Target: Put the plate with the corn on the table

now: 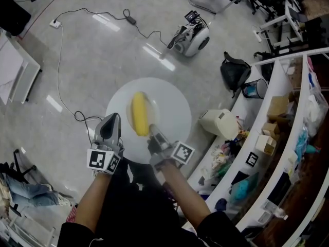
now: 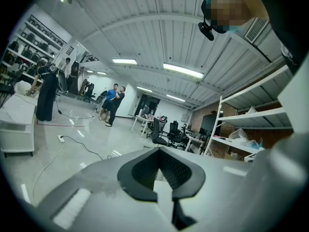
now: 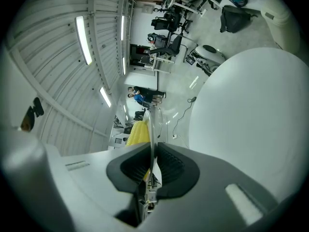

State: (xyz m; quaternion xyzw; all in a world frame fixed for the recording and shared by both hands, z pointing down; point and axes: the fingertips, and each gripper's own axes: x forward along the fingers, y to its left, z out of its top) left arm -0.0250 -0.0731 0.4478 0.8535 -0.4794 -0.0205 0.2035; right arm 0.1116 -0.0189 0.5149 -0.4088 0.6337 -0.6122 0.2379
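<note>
Looking at a yellow corn cob [image 1: 139, 113] lying lengthwise on a clear plate [image 1: 150, 106], held up over a round white table [image 1: 172, 99]. Seems to hang clear of the tabletop rather than rest on it, going by the right gripper view, with a strip of floor showing between the plate's edge [image 3: 151, 124] and the white disc [image 3: 251, 120]. Pinched at the near rim by the right gripper [image 1: 154, 134], pads clamped tight on the thin clear edge, cob [image 3: 138, 133] poking up just past them. Over on the other side, hovering at the table's near-left edge, the left gripper [image 1: 110, 125], closed up with nothing in it. Same story in its own view [image 2: 158, 152], pads together and bare. Further out, a shiny pale grey floor [image 1: 92, 50] catching streaks of ceiling light, with a black cable [image 1: 59, 81] snaking from a power strip [image 1: 55, 22] toward the table. Past the table, a small white machine [image 1: 191, 36] parked on the floor and a black bag [image 1: 234, 71] slumped near white shelving [image 1: 280, 112] stuffed with boxes and bits. Big open workshop overall: ribbed ceiling with strip lights [image 2: 182, 70], office chairs and desks way back, and two people [image 2: 114, 105] standing far off.
</note>
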